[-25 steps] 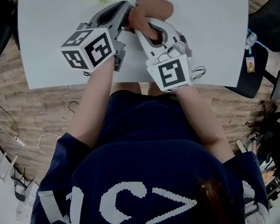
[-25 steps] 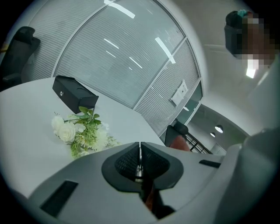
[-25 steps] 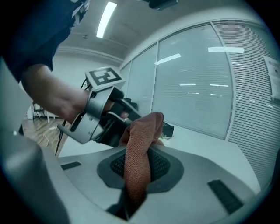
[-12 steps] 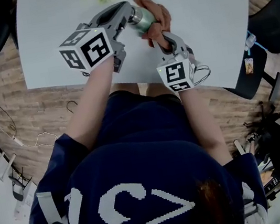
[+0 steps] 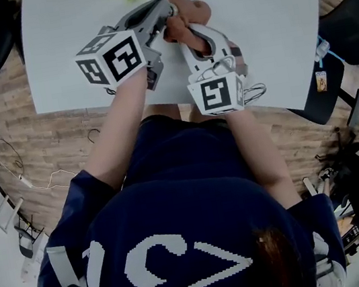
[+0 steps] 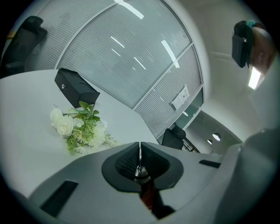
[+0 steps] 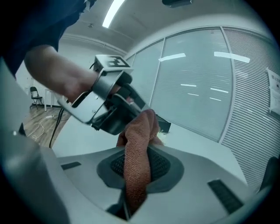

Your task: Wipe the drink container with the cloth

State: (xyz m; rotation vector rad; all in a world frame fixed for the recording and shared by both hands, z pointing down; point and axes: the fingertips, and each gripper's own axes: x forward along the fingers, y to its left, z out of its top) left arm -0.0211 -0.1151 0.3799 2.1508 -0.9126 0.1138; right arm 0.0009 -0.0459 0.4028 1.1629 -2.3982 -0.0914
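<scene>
Wiping is in hand: the cloth (image 7: 139,131), pinched in the right gripper (image 7: 137,154), is draped over the drink container (image 6: 140,171), which is clamped in the tightly closed left gripper (image 6: 140,148); rubbing strokes along it are called for.

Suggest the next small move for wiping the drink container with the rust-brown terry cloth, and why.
Likely pull the right gripper back toward the person, dragging the rust-brown terry cloth it clamps. That cloth is bunched over the tip of the shut left gripper, hiding the container there.
</scene>
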